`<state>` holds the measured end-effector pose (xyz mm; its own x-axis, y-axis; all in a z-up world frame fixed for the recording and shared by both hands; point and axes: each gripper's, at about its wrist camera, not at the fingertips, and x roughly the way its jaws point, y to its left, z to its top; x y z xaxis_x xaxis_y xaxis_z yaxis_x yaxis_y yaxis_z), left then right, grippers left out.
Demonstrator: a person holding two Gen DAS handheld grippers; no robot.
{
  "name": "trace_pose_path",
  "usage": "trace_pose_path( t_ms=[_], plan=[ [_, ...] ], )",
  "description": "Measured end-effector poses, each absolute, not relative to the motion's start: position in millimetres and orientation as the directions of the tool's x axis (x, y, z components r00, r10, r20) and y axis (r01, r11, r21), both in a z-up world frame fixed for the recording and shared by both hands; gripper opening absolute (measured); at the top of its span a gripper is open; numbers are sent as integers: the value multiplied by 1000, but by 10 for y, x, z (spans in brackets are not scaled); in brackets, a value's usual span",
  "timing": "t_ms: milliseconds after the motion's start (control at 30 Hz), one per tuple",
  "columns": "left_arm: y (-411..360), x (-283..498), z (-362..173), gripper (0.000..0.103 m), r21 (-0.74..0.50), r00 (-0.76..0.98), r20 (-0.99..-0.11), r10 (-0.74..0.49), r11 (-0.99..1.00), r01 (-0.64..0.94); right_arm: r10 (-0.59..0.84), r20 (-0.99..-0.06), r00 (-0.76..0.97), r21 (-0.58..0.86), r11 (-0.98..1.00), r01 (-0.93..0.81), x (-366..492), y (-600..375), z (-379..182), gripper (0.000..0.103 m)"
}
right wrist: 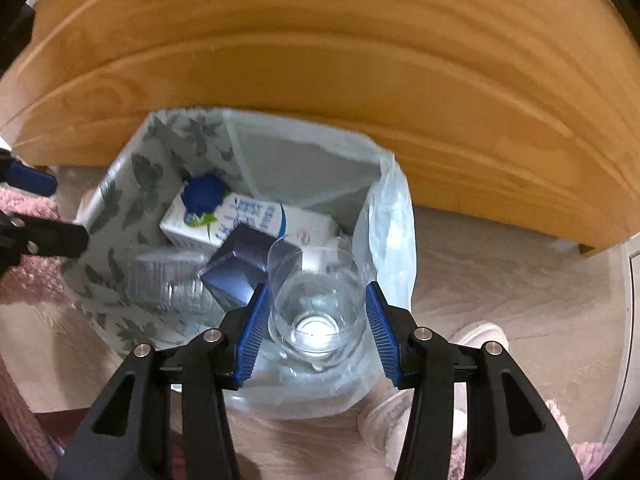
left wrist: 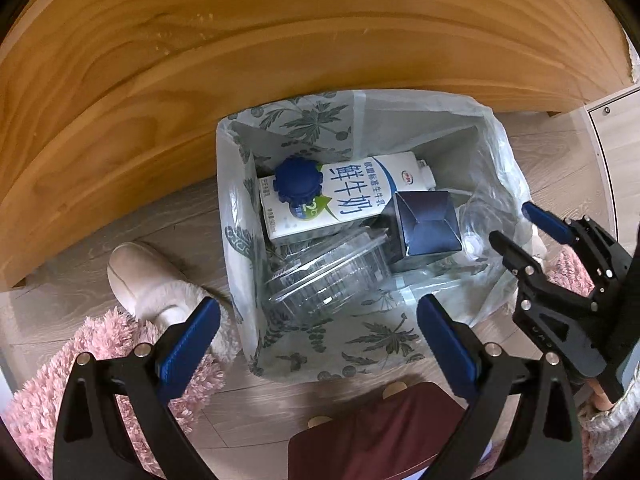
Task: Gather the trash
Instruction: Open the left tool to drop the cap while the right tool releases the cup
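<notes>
The right gripper (right wrist: 316, 316) grips a clear cup (right wrist: 316, 300) over the bin (right wrist: 120, 208); the left gripper (left wrist: 316, 332) hangs wide and empty above it.

The white milk carton (left wrist: 344, 196), lying in the lined bin, carries large blue Chinese characters 鲜牛奶 along its side, with a line of smaller characters beside them too fine to read, a small red round logo near one end, and a "2" on a green-edged patch beside its blue cap.
</notes>
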<state>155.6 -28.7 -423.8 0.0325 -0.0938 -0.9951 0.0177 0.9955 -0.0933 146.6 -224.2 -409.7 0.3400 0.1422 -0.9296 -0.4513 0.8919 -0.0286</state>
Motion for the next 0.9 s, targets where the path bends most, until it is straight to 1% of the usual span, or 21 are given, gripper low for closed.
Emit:
trace_pose_path(
  t_ms=[267,500,567,633,700,833,900],
  plan=[
    [-304,1559,-4230,96,-95,35,-995,-96,995,30,82,-960,267,-54,884,-464,1451,-2219,-4323,49],
    [-281,1583,-4245,96,-97,29,-995,-98,995,17,75,-968,241,-47,885,-463,1461,-2204,-4329,53],
    [-279,1583,-4245,96,-97,29,-995,-98,995,20,92,-968,231,-23,892,-451,1489,-2218,-4290,57],
    [-282,1580,-4252,96,-96,28,-995,-97,995,22,124,-968,218,18,902,-432,1503,-2250,-4231,66],
    [-280,1580,-4257,95,-95,27,-995,-96,995,20,149,-965,215,49,910,-411,1515,-2285,-4157,69],
    [-284,1565,-4258,96,-96,28,-995,-96,995,19,191,-958,212,100,920,-379,1494,-2350,-4031,82],
    [-281,1566,-4260,96,-96,26,-995,-96,995,17,200,-956,215,109,922,-373,1479,-2369,-3972,86]
  ],
)
